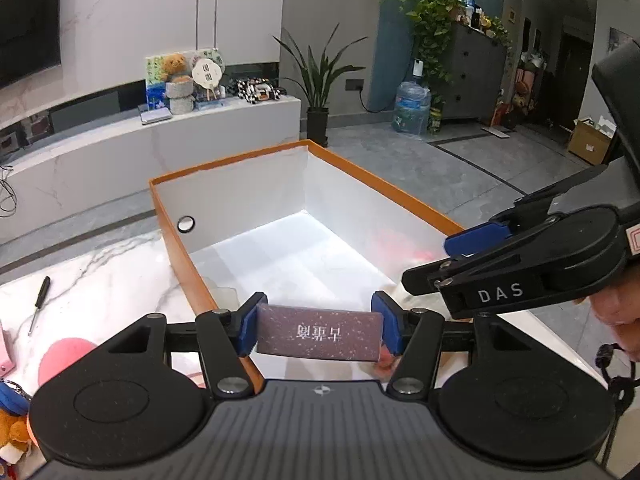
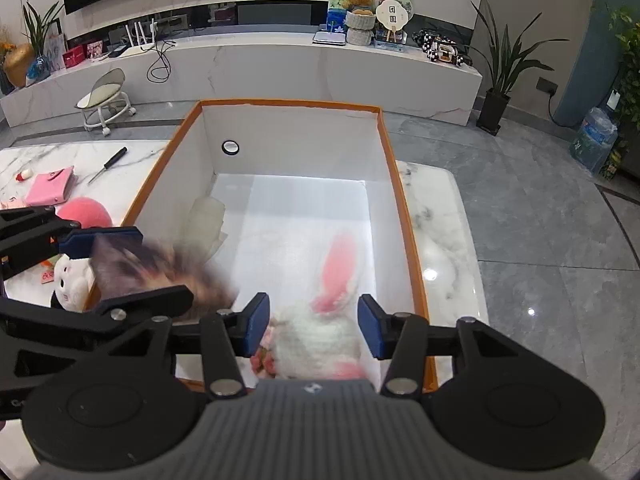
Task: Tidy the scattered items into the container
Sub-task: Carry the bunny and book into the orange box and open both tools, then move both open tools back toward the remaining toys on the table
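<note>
The left gripper [image 1: 318, 330] is clamping a flat maroon speckled packet [image 1: 318, 337] over the near end of the white-lined orange cardboard box [image 1: 180, 240]. The right gripper [image 2: 312, 330] is hanging spread open above a blurred white-and-pink plush rabbit [image 2: 320, 336], which seems to be lying inside the box.

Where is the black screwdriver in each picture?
Left wrist view: the screwdriver lies on the marble table at the far left, left of the orange box.
Right wrist view: the screwdriver lies upper left, beside the pink wallet.
Shared landmark: the round hole in the box's wall.
</note>
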Available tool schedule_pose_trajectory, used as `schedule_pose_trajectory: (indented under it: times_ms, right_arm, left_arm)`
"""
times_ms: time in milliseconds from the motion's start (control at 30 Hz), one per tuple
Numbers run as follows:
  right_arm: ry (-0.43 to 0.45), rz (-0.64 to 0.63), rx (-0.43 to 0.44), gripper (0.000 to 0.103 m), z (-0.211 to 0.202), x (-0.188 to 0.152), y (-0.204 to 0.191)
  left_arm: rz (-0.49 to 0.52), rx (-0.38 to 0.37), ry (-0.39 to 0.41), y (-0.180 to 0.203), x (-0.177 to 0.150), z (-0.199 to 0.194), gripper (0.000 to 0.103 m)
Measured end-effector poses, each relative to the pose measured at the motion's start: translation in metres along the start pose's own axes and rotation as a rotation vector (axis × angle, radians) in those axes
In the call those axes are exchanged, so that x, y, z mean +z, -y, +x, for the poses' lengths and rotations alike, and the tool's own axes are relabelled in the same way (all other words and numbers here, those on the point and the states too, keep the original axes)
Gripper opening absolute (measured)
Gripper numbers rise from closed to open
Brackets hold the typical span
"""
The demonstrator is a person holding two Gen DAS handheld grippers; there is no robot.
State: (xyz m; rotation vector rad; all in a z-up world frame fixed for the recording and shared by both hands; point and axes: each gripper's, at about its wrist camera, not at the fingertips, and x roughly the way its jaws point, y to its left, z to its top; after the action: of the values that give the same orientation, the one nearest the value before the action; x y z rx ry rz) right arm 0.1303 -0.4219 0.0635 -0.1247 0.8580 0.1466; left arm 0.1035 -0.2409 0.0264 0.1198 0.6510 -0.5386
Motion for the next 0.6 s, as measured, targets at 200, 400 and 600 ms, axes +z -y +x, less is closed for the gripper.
schedule_pose_trajectory:
  times_ms: [200,400,600]
  right_arm:
    - [0.021,0.014,-0.009,0.057,-0.004,0.001,0.003]
    - [0.032,0.008,-0.006,0.057,-0.009,0.002,-0.001]
    - [0.047,0.001,-0.002,0.057,-0.014,0.008,-0.008]
  left_arm:
    - [-0.014,-0.001,0.018,-0.002,-0.001,-0.008,0.069]
    - [-0.031,-0.005,0.016,-0.006,-0.001,-0.01,0.069]
    - [-0.029,-0.002,0.037,-0.01,0.004,-0.019,0.069]
